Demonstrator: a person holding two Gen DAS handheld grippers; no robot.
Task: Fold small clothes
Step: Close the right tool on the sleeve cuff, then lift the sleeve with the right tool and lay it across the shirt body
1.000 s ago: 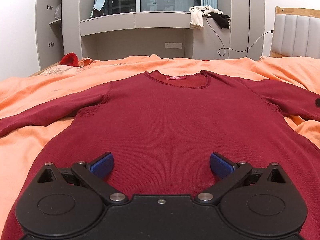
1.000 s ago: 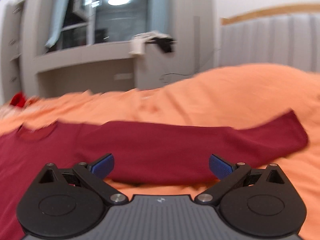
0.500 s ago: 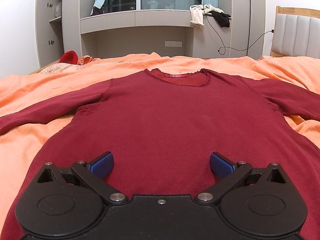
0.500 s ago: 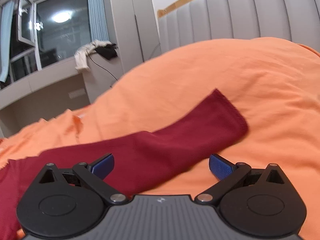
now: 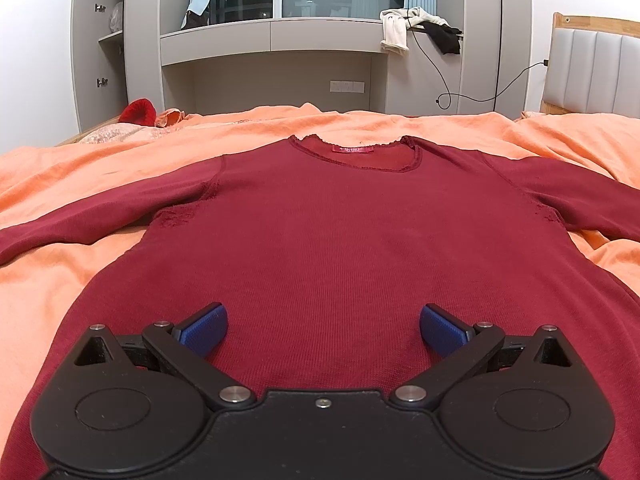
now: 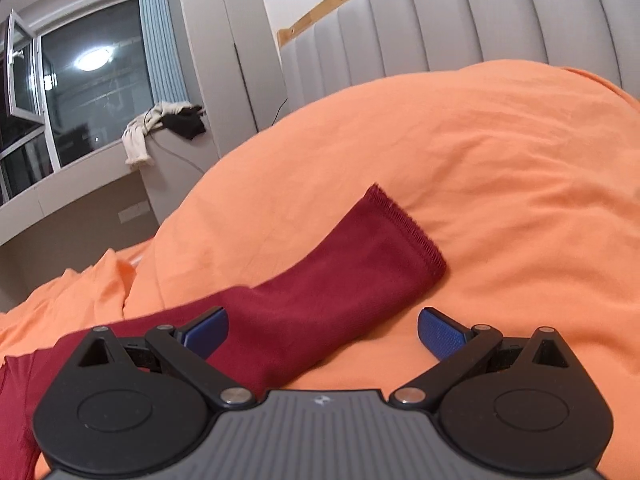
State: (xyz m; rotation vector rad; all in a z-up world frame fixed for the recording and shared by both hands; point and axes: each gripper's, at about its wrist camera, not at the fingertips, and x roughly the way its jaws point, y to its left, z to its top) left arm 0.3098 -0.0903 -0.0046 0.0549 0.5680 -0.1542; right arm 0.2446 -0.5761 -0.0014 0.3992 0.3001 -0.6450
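Note:
A dark red long-sleeved top (image 5: 328,240) lies flat, front up, on the orange bedsheet (image 5: 80,176), neckline away from me and both sleeves spread out. My left gripper (image 5: 323,330) hovers open over the lower middle of the top, with nothing between its blue pads. In the right wrist view, the top's right sleeve (image 6: 332,280) runs up to the right and ends in a stitched cuff (image 6: 408,228). My right gripper (image 6: 322,330) stands open just above this sleeve, near the cuff end, holding nothing.
A grey padded headboard (image 6: 460,28) rises behind the bedsheet (image 6: 500,160) on the right. A grey wall unit with a window (image 5: 280,40) faces the bed's far side, with clothes and a cable draped on its ledge (image 5: 416,32). A red item (image 5: 140,112) lies at the far left.
My right gripper has swung right along the sleeve, from its middle to the cuff end, and come closer. The left gripper and the top have stayed still.

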